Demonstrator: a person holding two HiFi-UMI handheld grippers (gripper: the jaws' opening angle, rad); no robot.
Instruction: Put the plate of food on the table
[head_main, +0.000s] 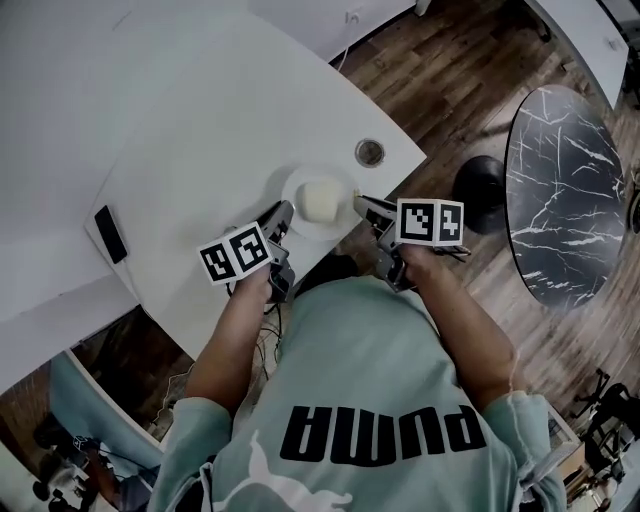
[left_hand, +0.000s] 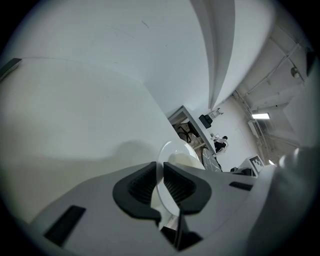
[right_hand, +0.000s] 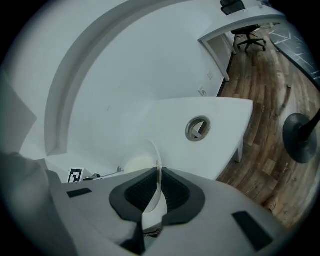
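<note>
White glazed ware, ceramic by its look, forms the round shallow plate (head_main: 294, 192), which carries a pale, smooth, rounded block of food (head_main: 322, 200). The plate lies over the near corner of the matte white table (head_main: 200, 120), straight ahead of the person. It sits between the two tools, the left gripper (head_main: 284, 214) on its left rim and the right gripper (head_main: 362, 206) on its right rim. In the left gripper view the ribbed black pads (left_hand: 140, 186) stand closed on the thin rim, which passes edge-on between them. The right gripper view shows the same, its jaws pinching the opposite rim with the food just beyond. Neither hand is nearer, since the grips are opposed across the plate's width. Being round, the plate has no long axis of its own. The line that matters is the one joining the two grips, which runs left to right across the person's front. Whether the plate's base already touches the table or hangs just above it cannot be told from these views. If it is not yet down, the coming move is judged a level descent, both sides together, because a tilt along the grip line could let the smooth block slide. Well apart on the table lie a flat black phone-like slab (head_main: 110, 234) and a round metal cable grommet (head_main: 369, 152). Brown wood plank floor (head_main: 450, 90) and a dark marble-veined round top (head_main: 565, 190) lie to the right.
</note>
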